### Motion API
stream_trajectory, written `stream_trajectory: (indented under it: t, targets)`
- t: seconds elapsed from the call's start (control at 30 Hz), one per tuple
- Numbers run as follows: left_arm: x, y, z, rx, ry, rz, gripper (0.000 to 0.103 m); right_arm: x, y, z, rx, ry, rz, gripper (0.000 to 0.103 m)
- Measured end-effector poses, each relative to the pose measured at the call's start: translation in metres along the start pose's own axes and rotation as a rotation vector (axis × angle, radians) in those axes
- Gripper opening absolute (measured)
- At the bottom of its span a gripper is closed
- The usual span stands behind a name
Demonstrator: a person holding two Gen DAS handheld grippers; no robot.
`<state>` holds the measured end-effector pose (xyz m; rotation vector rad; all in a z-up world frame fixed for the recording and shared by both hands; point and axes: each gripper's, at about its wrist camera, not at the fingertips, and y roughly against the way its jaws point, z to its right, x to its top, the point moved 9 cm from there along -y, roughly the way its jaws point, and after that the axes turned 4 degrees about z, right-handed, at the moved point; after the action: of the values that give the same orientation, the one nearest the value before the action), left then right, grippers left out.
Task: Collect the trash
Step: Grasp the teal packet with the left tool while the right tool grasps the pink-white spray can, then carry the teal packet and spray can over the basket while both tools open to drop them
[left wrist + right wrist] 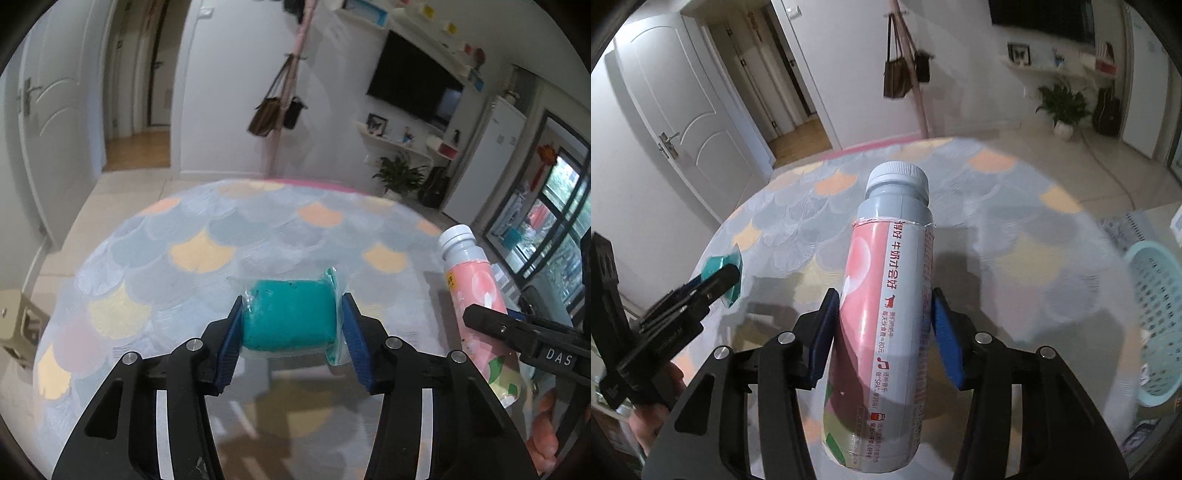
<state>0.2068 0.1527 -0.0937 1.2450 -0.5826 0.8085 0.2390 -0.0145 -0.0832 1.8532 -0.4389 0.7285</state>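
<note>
My left gripper [291,314] is shut on a teal block wrapped in clear plastic [288,317] and holds it above the round scale-patterned rug [184,254]. My right gripper [884,317] is shut on a pink and grey milk bottle [886,295] with a grey cap, held up over the rug. The bottle also shows at the right of the left wrist view [476,295], clamped by the right gripper. The left gripper with the teal packet [720,273] shows at the left of the right wrist view.
A light blue plastic basket [1156,325] stands at the right edge of the rug [1015,221]. A coat stand with bags [905,70], a potted plant [1063,107], a white door [683,107] and a TV wall [413,81] lie beyond.
</note>
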Motion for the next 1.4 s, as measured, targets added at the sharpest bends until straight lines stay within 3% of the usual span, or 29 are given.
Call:
stream_trajectory:
  t: [0.27, 0.63, 0.77, 1.1, 1.4]
  targets:
    - [0.01, 0.015, 0.087, -0.108, -0.104, 0.039, 0.048, 0.014, 0.07, 0.057, -0.057, -0.039, 0.121, 0.047]
    - [0.0, -0.002, 0.232, -0.26, -0.278, 0.028, 0.048, 0.013, 0.143, 0.179, -0.165, -0.204, 0.239, 0.047]
    - [-0.01, -0.018, 0.276, -0.307, -0.321, 0.004, 0.048, 0.007, 0.148, 0.212, -0.196, -0.271, 0.265, 0.047]
    - [-0.035, -0.077, 0.359, -0.411, -0.354, -0.091, 0.048, -0.013, 0.151, 0.29, -0.391, -0.337, 0.307, 0.047]
    - [-0.053, -0.118, 0.404, -0.456, -0.372, -0.148, 0.048, -0.034, 0.135, 0.351, -0.515, -0.399, 0.301, 0.045]
